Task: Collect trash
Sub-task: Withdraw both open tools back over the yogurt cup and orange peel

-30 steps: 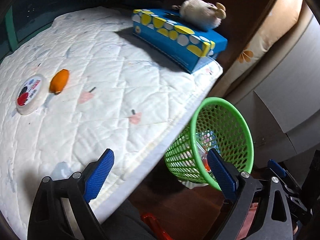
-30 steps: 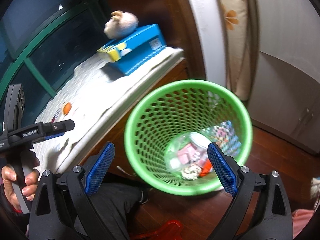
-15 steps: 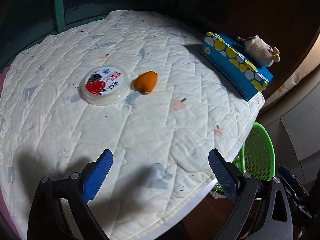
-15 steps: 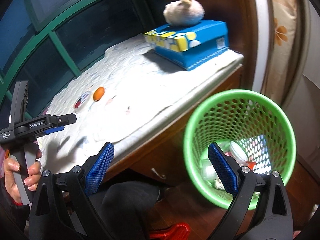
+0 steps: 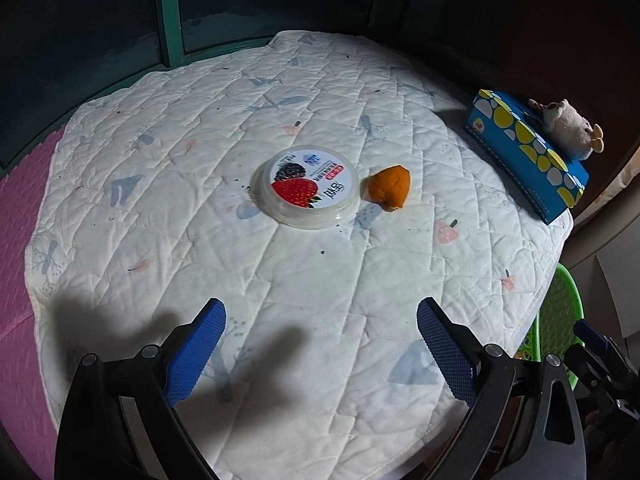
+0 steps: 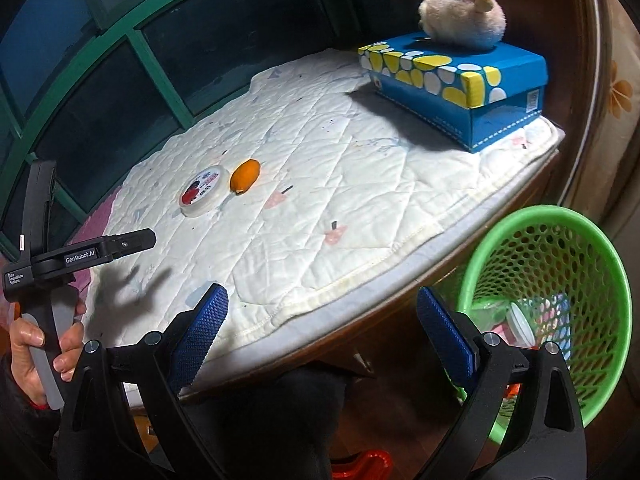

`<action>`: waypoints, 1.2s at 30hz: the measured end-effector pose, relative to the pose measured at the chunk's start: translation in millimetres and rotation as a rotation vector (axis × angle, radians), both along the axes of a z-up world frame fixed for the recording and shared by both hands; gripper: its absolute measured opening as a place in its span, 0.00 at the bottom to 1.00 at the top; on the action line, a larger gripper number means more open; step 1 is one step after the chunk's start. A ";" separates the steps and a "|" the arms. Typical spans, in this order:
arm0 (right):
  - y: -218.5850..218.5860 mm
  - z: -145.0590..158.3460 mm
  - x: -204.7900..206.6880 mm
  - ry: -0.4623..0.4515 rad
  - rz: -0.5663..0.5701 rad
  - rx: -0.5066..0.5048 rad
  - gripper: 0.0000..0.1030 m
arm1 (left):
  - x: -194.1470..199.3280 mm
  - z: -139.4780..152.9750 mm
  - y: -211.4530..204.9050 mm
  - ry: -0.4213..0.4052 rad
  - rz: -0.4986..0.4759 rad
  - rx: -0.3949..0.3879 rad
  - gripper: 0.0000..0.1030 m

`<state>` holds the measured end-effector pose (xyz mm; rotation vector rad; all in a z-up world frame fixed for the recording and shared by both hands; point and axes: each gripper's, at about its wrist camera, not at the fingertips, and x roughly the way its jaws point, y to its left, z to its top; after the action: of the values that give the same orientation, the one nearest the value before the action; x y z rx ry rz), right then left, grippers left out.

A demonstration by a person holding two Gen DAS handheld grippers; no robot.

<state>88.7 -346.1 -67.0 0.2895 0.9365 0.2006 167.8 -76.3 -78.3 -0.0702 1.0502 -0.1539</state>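
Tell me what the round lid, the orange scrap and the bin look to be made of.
Lid: looks like thin glossy plastic, translucent white rim with a printed berry label. Orange scrap: probably citrus peel, matte and dimpled, curled at the edges. Bin: moulded green plastic, slightly shiny, walls perforated with holes.

Round lid [image 5: 307,186] beside orange peel [image 5: 389,187]

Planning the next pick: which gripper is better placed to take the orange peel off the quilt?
Left. The left gripper is open over the quilt, facing the orange peel; the right gripper sits off its edge.
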 end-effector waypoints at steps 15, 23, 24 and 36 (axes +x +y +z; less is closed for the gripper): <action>64.9 -4.9 68.1 0.024 0.094 -0.032 0.91 | 14.2 -5.7 44.7 -0.025 0.079 0.066 0.90; 92.3 -4.9 102.4 0.031 0.106 -0.055 0.90 | 21.8 -4.0 70.8 -0.042 0.137 0.070 0.90; 94.9 -5.2 105.0 0.033 0.108 -0.054 0.90 | 23.3 -3.3 74.6 -0.043 0.145 0.067 0.90; 114.3 -10.2 136.8 0.050 0.087 -0.034 0.81 | 32.5 2.6 98.3 -0.080 0.213 0.064 0.90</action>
<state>225.6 -231.9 -77.2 0.2237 1.0016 0.2584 200.3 22.0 -75.7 -0.1166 0.9603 0.0694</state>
